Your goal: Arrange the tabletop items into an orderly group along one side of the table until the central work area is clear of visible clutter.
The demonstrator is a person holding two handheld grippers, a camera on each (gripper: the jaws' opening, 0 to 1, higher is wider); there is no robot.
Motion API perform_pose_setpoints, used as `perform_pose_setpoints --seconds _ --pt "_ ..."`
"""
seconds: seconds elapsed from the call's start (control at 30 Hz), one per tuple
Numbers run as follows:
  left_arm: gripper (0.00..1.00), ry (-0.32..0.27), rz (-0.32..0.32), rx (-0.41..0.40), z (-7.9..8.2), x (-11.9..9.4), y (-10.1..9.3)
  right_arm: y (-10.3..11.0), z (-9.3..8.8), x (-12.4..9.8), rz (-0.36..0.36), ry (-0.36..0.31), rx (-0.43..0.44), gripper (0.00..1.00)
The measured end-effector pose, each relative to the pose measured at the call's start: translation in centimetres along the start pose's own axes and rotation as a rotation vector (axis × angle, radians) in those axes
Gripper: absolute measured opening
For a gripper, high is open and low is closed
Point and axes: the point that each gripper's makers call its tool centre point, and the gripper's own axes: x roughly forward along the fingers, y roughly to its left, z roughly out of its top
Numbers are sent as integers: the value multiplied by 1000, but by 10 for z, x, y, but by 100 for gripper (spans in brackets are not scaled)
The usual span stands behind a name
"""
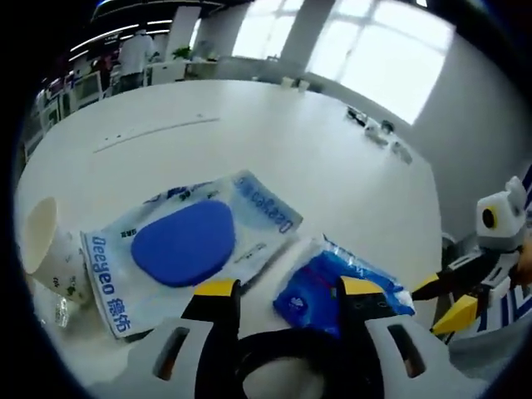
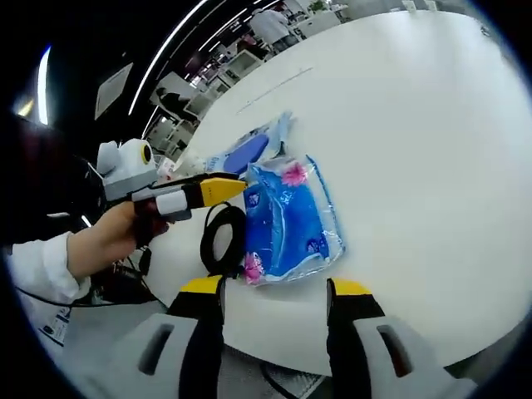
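While both tongs (image 1: 283, 293) (image 2: 277, 291) gape, released, the blue packet (image 2: 287, 220) lies just ahead

Bright windows (image 1: 391, 58) are glowing at one o'clock in the left gripper view, with a pale pillar (image 1: 291, 33) standing between the panes at twelve o'clock. A person in a white top (image 1: 133, 54) is standing far back at eleven o'clock, beside low desks and shelving (image 1: 83, 87) that are lining the room at ten o'clock. Ceiling light strips (image 1: 108, 35) are shining above them. In the right gripper view, long light strips (image 2: 179, 37) are streaking toward eleven o'clock, and a person in white (image 2: 270, 25) is standing at twelve o'clock near more desks (image 2: 241, 62).
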Motion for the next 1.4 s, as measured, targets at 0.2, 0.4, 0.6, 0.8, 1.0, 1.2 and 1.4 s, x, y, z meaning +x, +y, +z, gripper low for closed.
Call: perform_pose_setpoints --seconds 0.2,0.4,0.6,0.8,1.0,1.2,1.4 --pt "39 3 19 23 1 -1 2 5 -6 10 15 48 0 44" --pt "34 21 36 61 -3 -2 5 3 -9 17 4 49 35 41" --pt "20 29 38 71 -5 -2 6 -6 -5 19 -32 27 52 33" --pt "9 49 32 76 -10 -3 5 -16 -6 17 -46 -1 95 23" --pt "25 26 45 94 -4 1 8 -11 -8 19 -36 -3 109 22" --pt "23 41 11 131 -6 6 4 -11 -4 22 -38 -15 123 17" --pt "7 40 19 178 -7 8 2 -11 -3 22 -46 -19 106 10"
